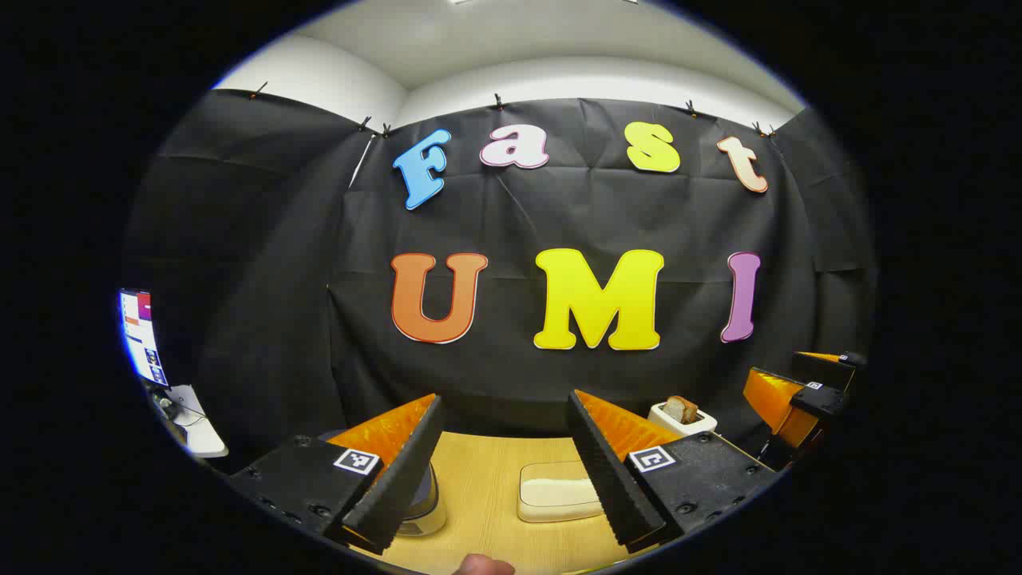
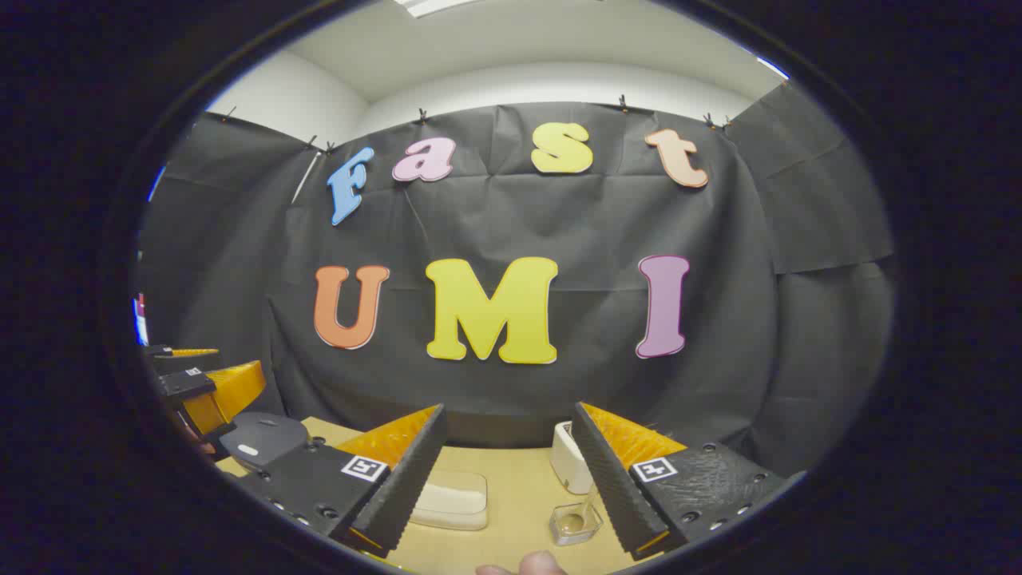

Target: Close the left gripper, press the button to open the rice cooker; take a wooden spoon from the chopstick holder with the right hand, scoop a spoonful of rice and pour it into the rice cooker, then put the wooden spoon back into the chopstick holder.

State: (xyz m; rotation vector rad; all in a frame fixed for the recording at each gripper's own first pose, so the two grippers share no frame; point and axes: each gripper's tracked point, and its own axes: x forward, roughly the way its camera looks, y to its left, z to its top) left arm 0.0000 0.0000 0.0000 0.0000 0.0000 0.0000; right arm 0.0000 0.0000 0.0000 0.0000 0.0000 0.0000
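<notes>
Worktop of pale wood is seen along the bottom of both views, backed by the black cloth wall. In the left gripper view, the left claw is held released, its two fingers spread wide apart at the lower centre of the frame with nothing between them. Behind the left finger, at the lower left, part of the rice cooker is glimpsed, mostly hidden by that finger. Between the fingers, lower centre, a cream rectangular container is set on the worktop. Further back, right of centre, a white toaster with a slice of bread standing in it is visible. At the right edge of the frame, the right claw is seen from the side; whether its fingers are apart cannot be told from there. A lit screen is placed at the far left edge. A fingertip shows at the bottom edge.

In the right gripper view, the right claw is likewise held released, fingers well apart and gripping nothing. At the lower left, the dark lid of the rice cooker is seen closed, just beside the left claw at the left edge. The cream container lies between the fingers at lower centre, the toaster is partly hidden behind the right finger, and a small clear square dish rests near the bottom.
</notes>
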